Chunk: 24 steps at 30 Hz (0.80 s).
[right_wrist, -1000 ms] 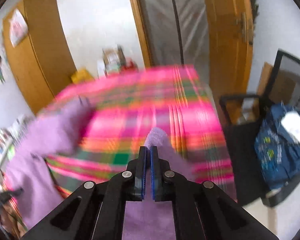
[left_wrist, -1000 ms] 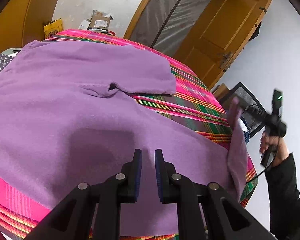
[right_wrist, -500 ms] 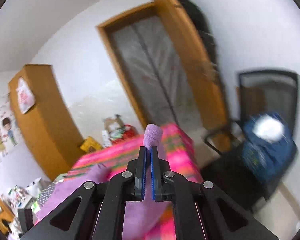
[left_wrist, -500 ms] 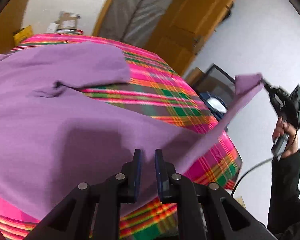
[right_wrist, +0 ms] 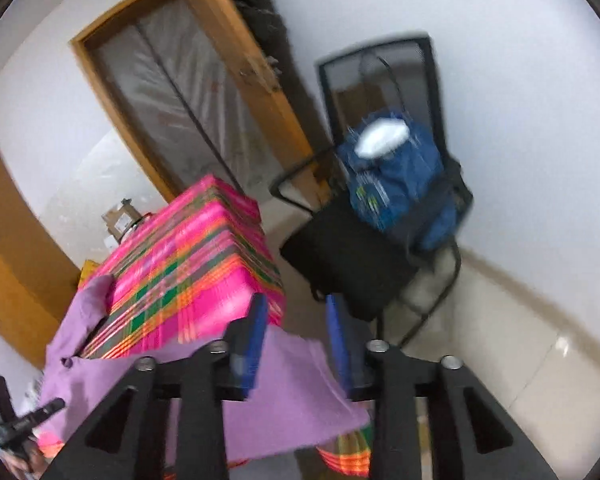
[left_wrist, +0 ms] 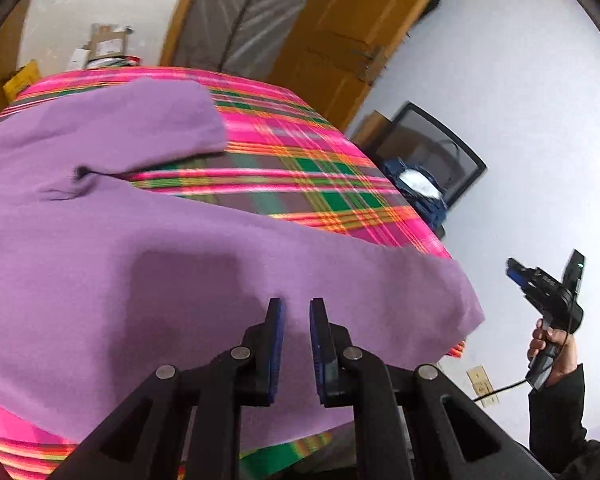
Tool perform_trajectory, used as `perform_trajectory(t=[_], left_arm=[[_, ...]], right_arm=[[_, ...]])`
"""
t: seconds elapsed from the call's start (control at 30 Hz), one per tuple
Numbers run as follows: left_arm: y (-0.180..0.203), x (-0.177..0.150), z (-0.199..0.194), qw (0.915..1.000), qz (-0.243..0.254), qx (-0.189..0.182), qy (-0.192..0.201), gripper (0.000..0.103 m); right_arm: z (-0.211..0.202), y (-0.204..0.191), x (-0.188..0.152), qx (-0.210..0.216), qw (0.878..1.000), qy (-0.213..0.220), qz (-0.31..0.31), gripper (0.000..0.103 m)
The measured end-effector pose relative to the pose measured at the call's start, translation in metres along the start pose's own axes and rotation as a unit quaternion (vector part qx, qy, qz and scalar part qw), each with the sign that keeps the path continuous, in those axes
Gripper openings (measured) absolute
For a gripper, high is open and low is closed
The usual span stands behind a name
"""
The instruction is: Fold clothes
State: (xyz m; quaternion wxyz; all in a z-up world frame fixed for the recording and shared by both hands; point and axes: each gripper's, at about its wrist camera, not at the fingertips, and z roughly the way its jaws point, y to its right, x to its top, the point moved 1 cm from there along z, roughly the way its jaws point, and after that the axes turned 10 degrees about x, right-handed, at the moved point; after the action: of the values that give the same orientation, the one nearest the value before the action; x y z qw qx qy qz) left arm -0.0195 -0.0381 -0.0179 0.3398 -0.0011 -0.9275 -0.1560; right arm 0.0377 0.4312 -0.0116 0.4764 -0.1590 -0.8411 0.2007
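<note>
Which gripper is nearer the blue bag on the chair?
Right. The right gripper is off the table's corner facing the blue bag; the left gripper hovers over the purple garment.

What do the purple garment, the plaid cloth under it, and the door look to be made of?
Garment: soft matte knit, probably fleece or brushed cotton; it drapes limply over the corner with no sheen.
Plaid cloth: thin woven fabric, somewhat glossy, possibly synthetic; the pink stripes catch the light.
Door: wood or wood veneer with a varnished orange-brown finish; raised panels and a metal latch show.
</note>
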Motion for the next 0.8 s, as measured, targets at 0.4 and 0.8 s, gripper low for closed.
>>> perform_trajectory(t=[0.4, 0.8], left_arm=[[-0.163, -0.026, -0.069, 0.9613, -0.194, 0.186, 0.06, 0.013], [-0.313, -0.068, -0.134, 0.8582, -0.404, 0.295, 0.116, 0.022]], right_arm=[[0.141, -0.16, -0.038, 0.198, 0.942, -0.195, -0.187, 0.04], [0.197, -0.217, -0.069, 0.252, 0.9, -0.276, -0.224, 0.04]])
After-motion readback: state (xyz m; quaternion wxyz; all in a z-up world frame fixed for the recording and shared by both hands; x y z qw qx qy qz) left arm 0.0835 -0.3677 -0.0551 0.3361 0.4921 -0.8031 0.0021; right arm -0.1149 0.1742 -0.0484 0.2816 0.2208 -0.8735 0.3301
